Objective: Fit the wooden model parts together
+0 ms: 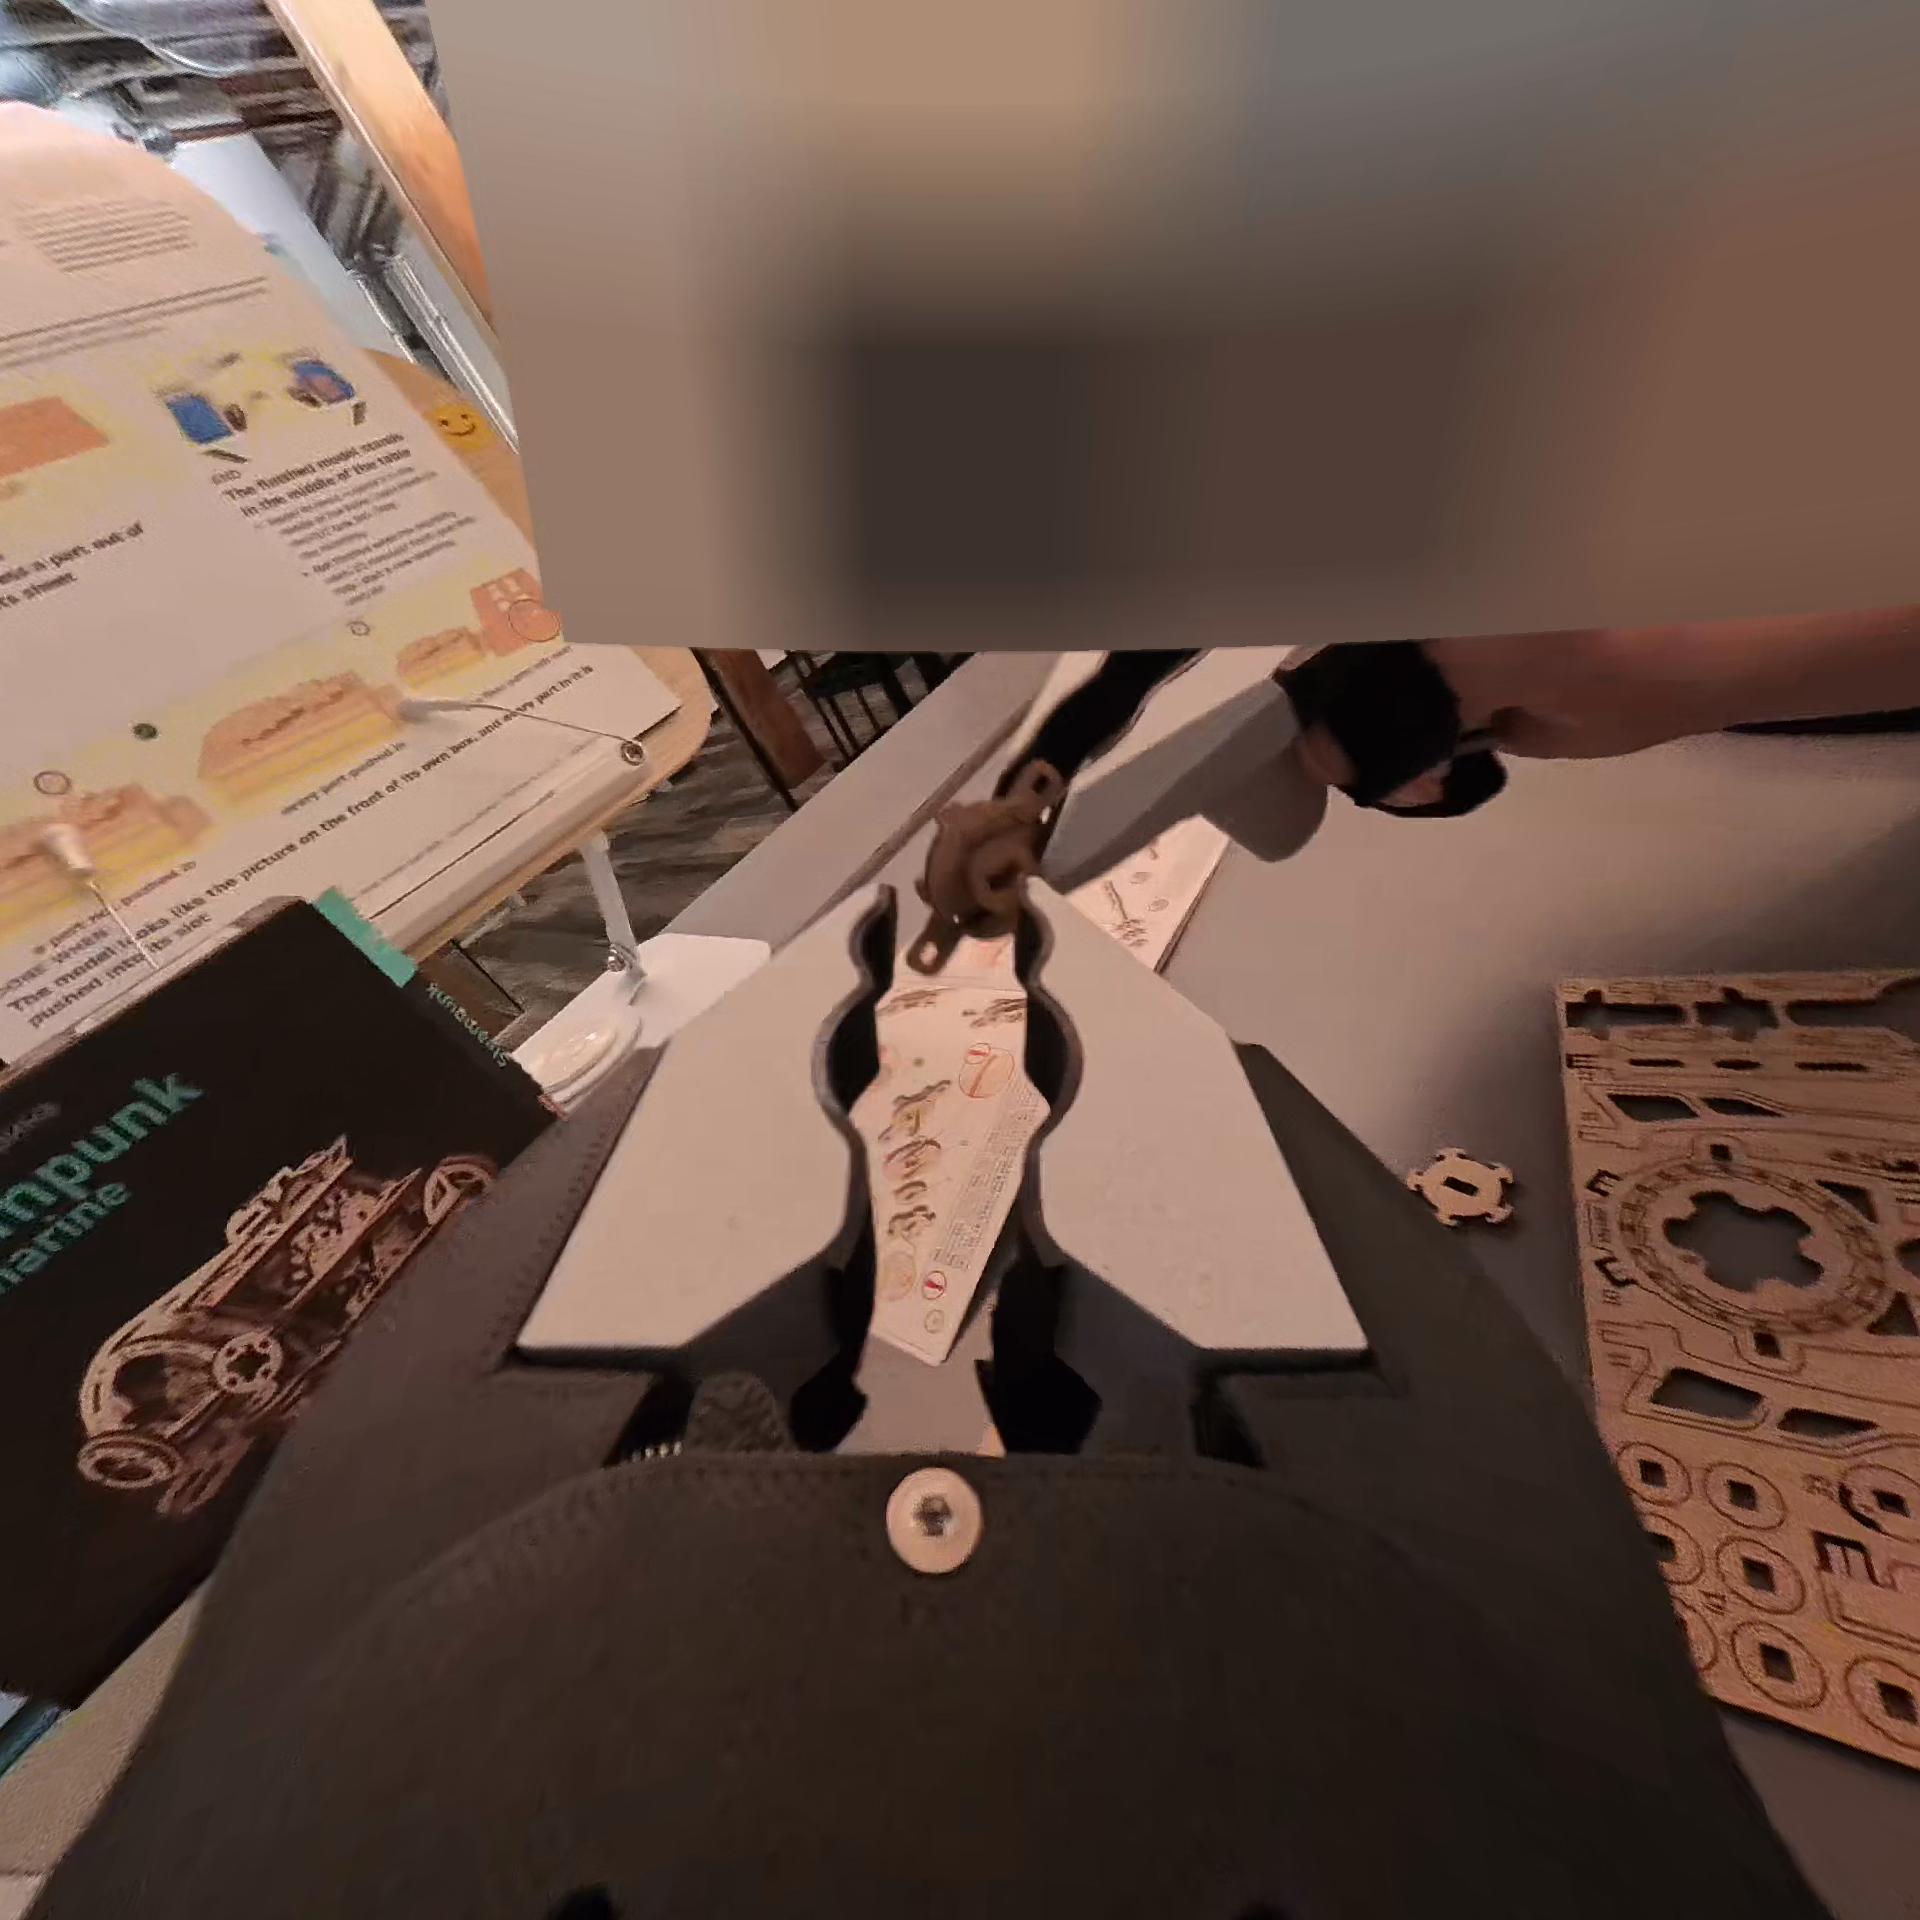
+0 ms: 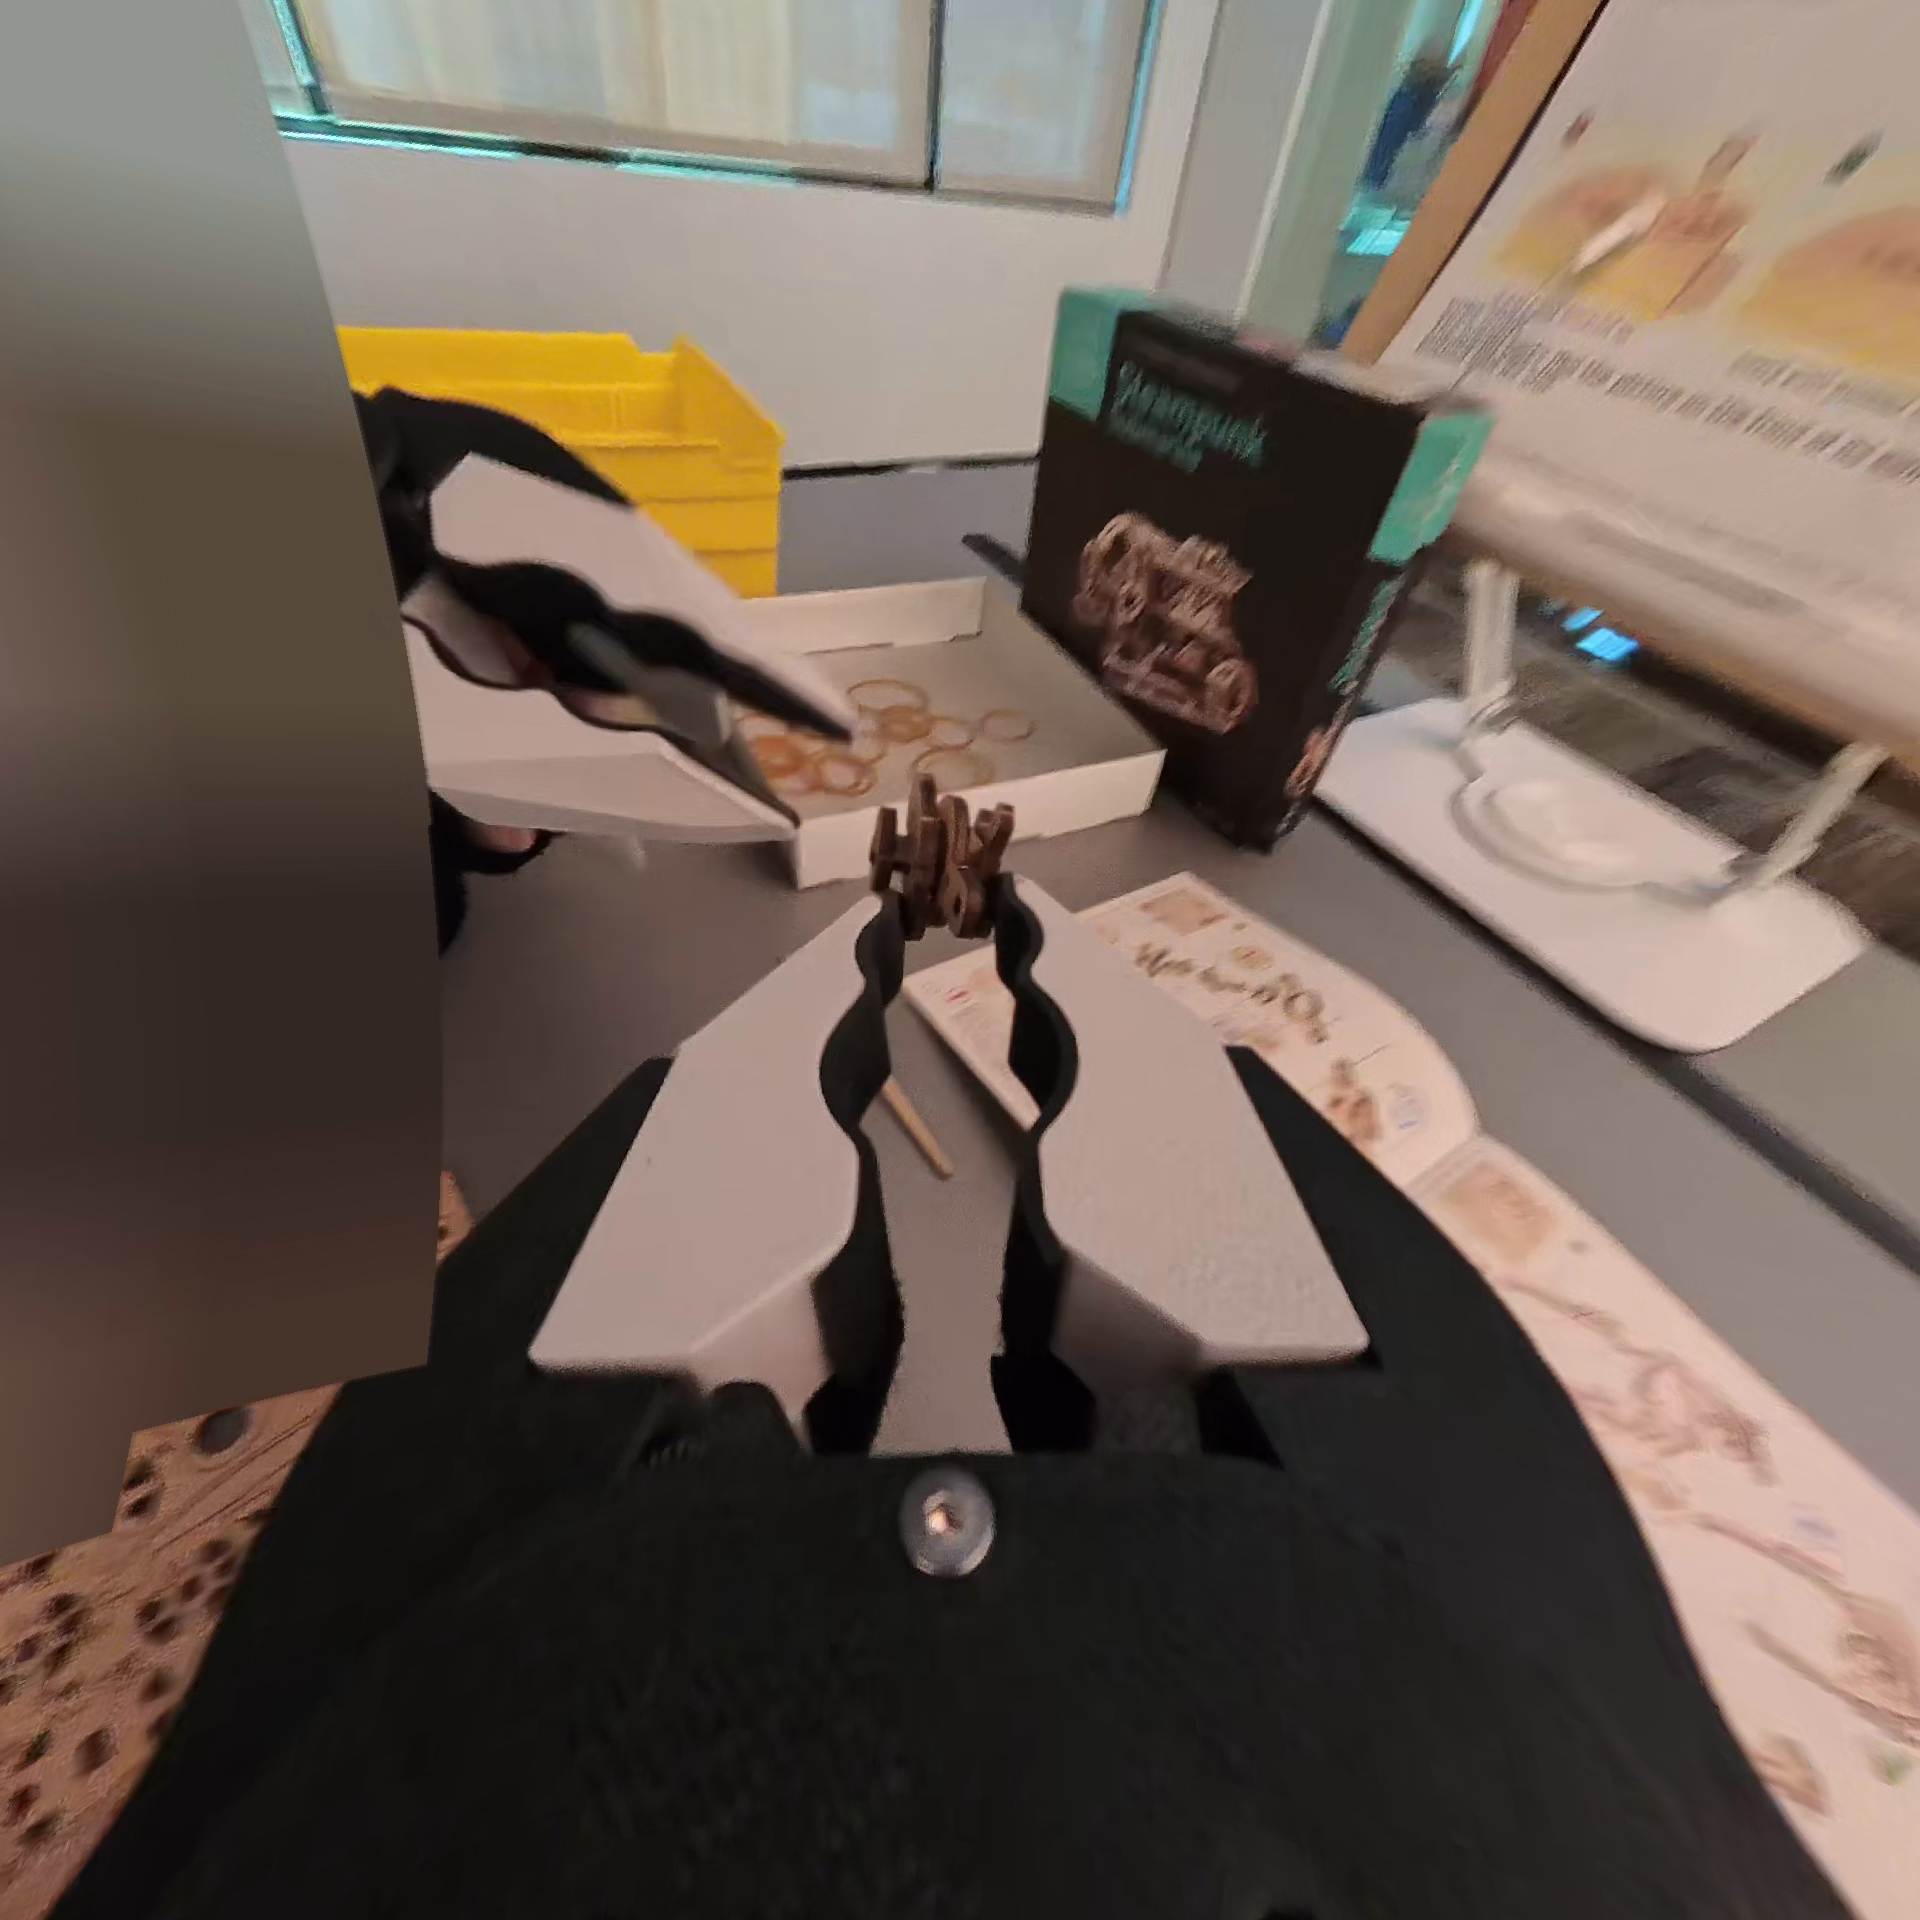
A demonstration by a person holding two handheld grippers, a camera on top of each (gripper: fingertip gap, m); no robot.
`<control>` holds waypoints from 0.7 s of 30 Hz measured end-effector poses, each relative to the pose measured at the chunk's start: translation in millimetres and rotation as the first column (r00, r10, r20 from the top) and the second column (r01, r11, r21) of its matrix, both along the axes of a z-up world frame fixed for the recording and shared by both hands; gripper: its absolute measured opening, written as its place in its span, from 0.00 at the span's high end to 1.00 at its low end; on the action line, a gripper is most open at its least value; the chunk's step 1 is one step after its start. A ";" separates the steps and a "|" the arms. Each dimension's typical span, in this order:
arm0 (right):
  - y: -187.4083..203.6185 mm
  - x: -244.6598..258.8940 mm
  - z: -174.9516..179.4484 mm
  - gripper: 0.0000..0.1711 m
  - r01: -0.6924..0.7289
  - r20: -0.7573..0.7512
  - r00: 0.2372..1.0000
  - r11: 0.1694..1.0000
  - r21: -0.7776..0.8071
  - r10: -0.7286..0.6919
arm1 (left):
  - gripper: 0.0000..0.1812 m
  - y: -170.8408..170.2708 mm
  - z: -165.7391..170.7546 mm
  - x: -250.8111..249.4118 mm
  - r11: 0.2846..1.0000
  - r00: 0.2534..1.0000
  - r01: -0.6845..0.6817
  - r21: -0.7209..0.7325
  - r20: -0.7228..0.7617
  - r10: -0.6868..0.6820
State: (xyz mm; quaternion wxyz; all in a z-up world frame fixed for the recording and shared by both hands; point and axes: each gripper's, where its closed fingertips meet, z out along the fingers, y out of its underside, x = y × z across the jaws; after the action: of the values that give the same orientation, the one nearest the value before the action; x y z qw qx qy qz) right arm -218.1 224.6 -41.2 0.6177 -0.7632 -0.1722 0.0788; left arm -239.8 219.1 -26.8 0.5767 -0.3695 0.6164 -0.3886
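- Grey tabletop [image 2: 665, 935] under a window carries the whole kit, with a leaflet of printed diagrams [image 2: 1288, 997] spread flat across it.
- Above that leaflet the right gripper [image 2: 945, 902] is lifted off the surface, its fingers pointing forward and pinching a small wooden assembly [image 2: 943, 868] at the very tips.
- That assembly is dark brown: several thin notched discs stacked edge-on, with a slim tab sticking out; in the left wrist view it [image 1: 982, 857] hangs in the air just past the left gripper's tips.
- Left gripper [image 1: 961, 920] is raised too, angled toward the assembly, its fingers slightly spread with nothing between them.
- A loose notched wooden disc [image 1: 1460, 1187] lies on the table beside a laser-cut plywood sheet [image 1: 1756, 1351] with many pieces already punched out.
- A thin wooden stick [image 2: 920, 1130] lies on the table near the leaflet.
- A shallow white tray [image 2: 977, 810] behind holds rubber bands [image 2: 914, 727].
- A dark box with teal trim [image 2: 1236, 613] stands upright beside the tray; yellow bins [image 2: 665, 447] sit farther back.
- An instruction board on a white stand [image 1: 260, 623] leans at the table's edge.
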 end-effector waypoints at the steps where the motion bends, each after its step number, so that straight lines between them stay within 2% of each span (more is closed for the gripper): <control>1: 0.3 -1.9 -4.4 0.90 -0.019 -0.041 0.999 0.999 -0.037 0.018 | 0.95 -0.7 -0.4 0.5 1.000 1.000 0.009 0.008 -0.002 -0.009; 5: -1.3 -7.3 -13.2 0.90 -0.088 -0.139 0.988 0.990 -0.109 0.073 | 0.88 -11.4 -11.6 1.4 0.990 0.997 0.076 0.121 -0.042 -0.071; 8: -3.9 -9.7 -19.5 0.90 -0.125 -0.106 0.988 0.982 -0.139 0.111 | 0.90 -18.1 -19.6 1.0 0.982 0.989 0.132 0.136 -0.084 -0.121; 16: -7.5 -12.5 -28.1 0.90 -0.153 0.031 0.987 0.977 -0.147 0.159 | 0.96 -17.8 -26.7 1.9 0.982 0.984 0.147 0.120 -0.116 -0.133; 21: -8.7 -16.2 -29.8 0.90 -0.177 0.010 0.983 0.971 -0.158 0.181 | 0.96 -19.4 -29.5 1.9 0.980 0.981 0.160 0.122 -0.130 -0.144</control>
State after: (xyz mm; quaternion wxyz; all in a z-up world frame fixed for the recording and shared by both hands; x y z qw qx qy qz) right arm -234.4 215.9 -71.0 0.5441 -0.7917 -0.2411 0.1379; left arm -237.9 199.7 -56.3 0.5303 -0.3052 0.7007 -0.3670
